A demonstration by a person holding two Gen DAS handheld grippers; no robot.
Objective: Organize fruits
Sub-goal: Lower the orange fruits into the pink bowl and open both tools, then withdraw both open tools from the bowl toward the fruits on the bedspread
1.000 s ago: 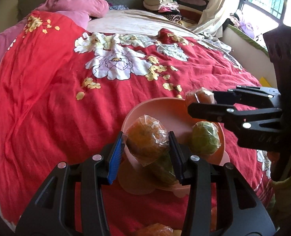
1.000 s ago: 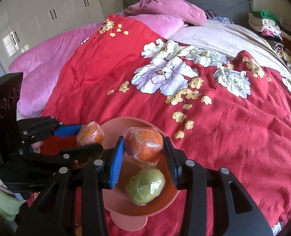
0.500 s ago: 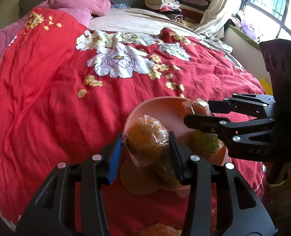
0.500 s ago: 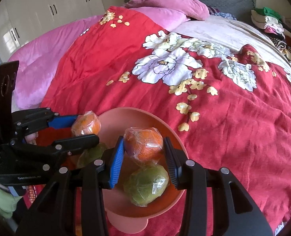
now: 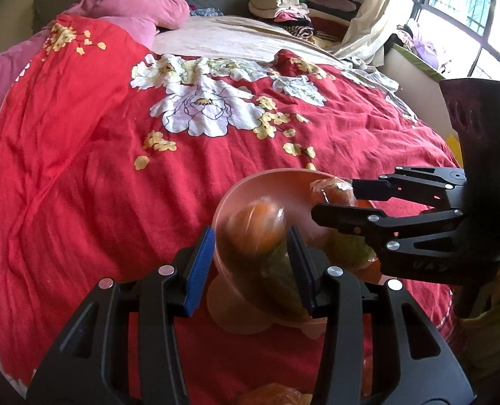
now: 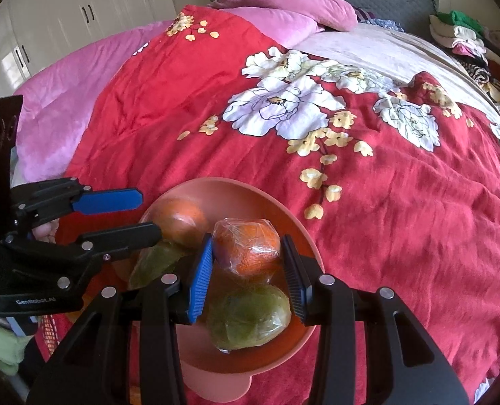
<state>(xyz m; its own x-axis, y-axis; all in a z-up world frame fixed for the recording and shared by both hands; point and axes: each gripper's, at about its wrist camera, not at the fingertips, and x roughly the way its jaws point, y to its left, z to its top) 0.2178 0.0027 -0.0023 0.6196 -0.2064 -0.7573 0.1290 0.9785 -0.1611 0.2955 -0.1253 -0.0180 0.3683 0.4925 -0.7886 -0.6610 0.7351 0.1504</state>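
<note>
Two grippers meet over the pink bowl [image 6: 293, 233] on the red quilt [image 6: 401, 222]. The left gripper [image 5: 250, 256] stands spread, and the blurred orange [image 5: 255, 227] between its fingers looks just released, lying in the bowl beside a green fruit [image 6: 152, 265], though blur makes that uncertain. The right gripper [image 6: 246, 270] pinches a wrapped orange [image 6: 246, 248] above another green fruit [image 6: 248, 317], poised low, probably so it drops gently.
</note>
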